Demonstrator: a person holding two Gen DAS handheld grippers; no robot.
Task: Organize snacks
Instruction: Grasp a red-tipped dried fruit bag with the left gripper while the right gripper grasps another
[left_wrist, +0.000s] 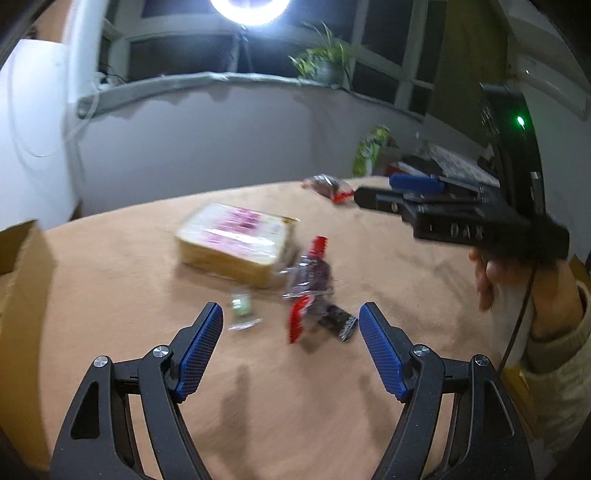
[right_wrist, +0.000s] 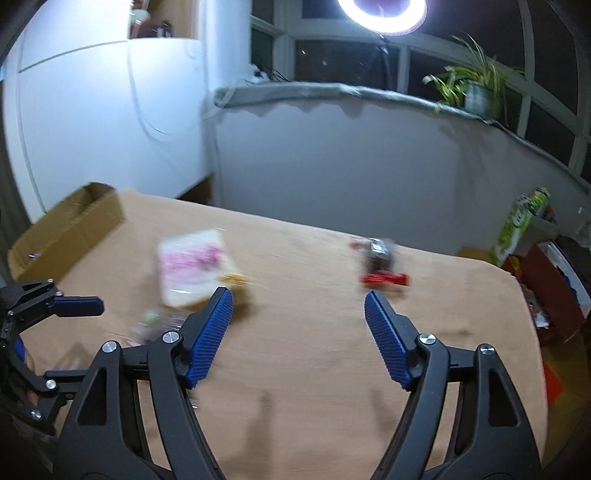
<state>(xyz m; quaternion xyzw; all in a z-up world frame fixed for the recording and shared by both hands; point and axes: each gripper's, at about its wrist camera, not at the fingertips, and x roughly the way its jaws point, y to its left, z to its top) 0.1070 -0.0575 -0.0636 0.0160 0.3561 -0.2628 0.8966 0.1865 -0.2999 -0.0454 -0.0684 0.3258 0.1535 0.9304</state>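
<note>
A table (left_wrist: 110, 280) under a peach-tan cloth fills the lower half of both views, set against a grey wall below a window ledge. One ring lamp (left_wrist: 251, 9) glares at the top of each frame, and one potted plant (left_wrist: 325, 61) stands on the ledge at upper right.

One open cardboard box (right_wrist: 70, 229) sits at the table's left edge, at middle left in the right wrist view.

Snacks counted on the cloth: one clear-wrapped loaf of bread (left_wrist: 236, 242) with pink printing, near frame centre; two dark packets with red ends, one (left_wrist: 314, 291) just beside the loaf at lower centre and one (left_wrist: 327, 186) well apart at the table's far edge; one small clear packet with a green patch (left_wrist: 242, 308) near the first. The print on all of them is too blurred to read. A green and white bag (left_wrist: 369, 151) stands off the table at right.

The left gripper (left_wrist: 290, 315) has its blue pads spread wide with nothing between them, above the cloth. The right gripper (right_wrist: 299, 299) is likewise spread and empty; in the left wrist view a hand (left_wrist: 517, 291) holds it at right, and its black body bears raised letters, seemingly "DAS".
</note>
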